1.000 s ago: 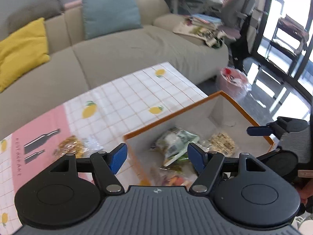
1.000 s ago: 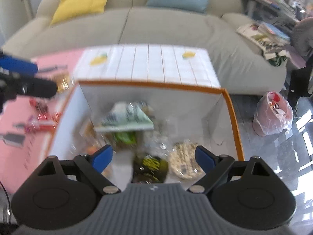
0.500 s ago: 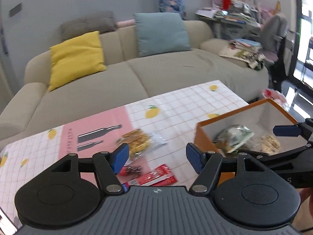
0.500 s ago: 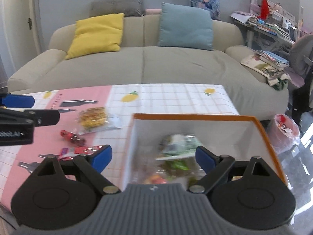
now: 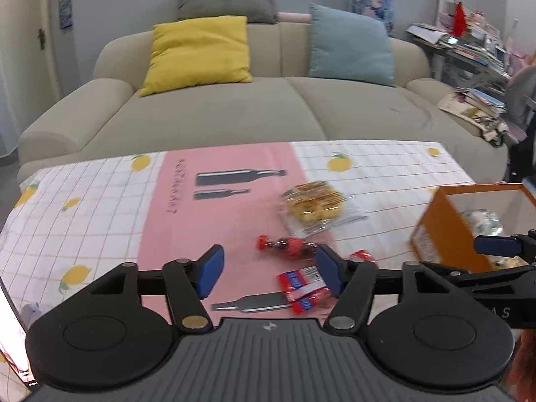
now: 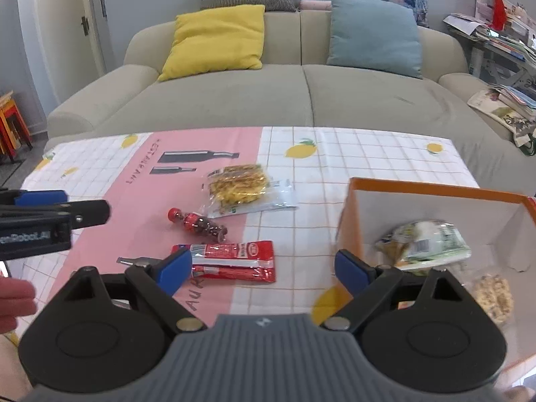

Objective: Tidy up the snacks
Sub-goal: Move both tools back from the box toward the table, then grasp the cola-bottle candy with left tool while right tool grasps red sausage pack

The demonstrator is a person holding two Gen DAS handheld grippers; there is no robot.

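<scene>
Currently both claws hang above the bench (image 6: 385, 154), which is covered by a pink and white checked cloth with lemon and bottle prints. Left claw (image 5: 268, 273): jaws closing, blue pads (image 5: 209, 274) apart, nothing between them; below and beyond the gap lie the loose snacks on the pink band. Right claw (image 6: 263, 269): jaws spread wide, nothing gripped, pads clear of everything.

Snacks still out on the bench, right wrist view:
- clear bag of yellow crisps (image 6: 243, 184), lying flat across the pink/white border, farthest from the camera.
- small cola-bottle-shaped candy pack with red cap (image 6: 199, 222), on its side, just in front of the crisps bag, apart from it.
- red sachet strip (image 6: 234, 259), flat, nearest the camera, its left end behind the right claw's left pad.

Same three show in the left wrist view: crisps bag (image 5: 315, 204), bottle candy (image 5: 286, 244), red strip (image 5: 303, 288), the last partly behind the left claw's right finger.

Orange box (image 6: 435, 192) with white inside stands at the right end of the bench, open on top. Inside it: a green and white bag (image 6: 425, 241) tilted against other items, and a round pale cracker pack (image 6: 492, 296) at the near right. Other contents are blurred; cannot identify.

Left claw's side shows at the left edge of the right view (image 6: 50, 216), with a person's fingers (image 6: 15, 301) below it. Beige sofa (image 6: 301, 93) behind the bench carries a yellow cushion (image 6: 217, 40) and a blue cushion (image 6: 375, 33).
</scene>
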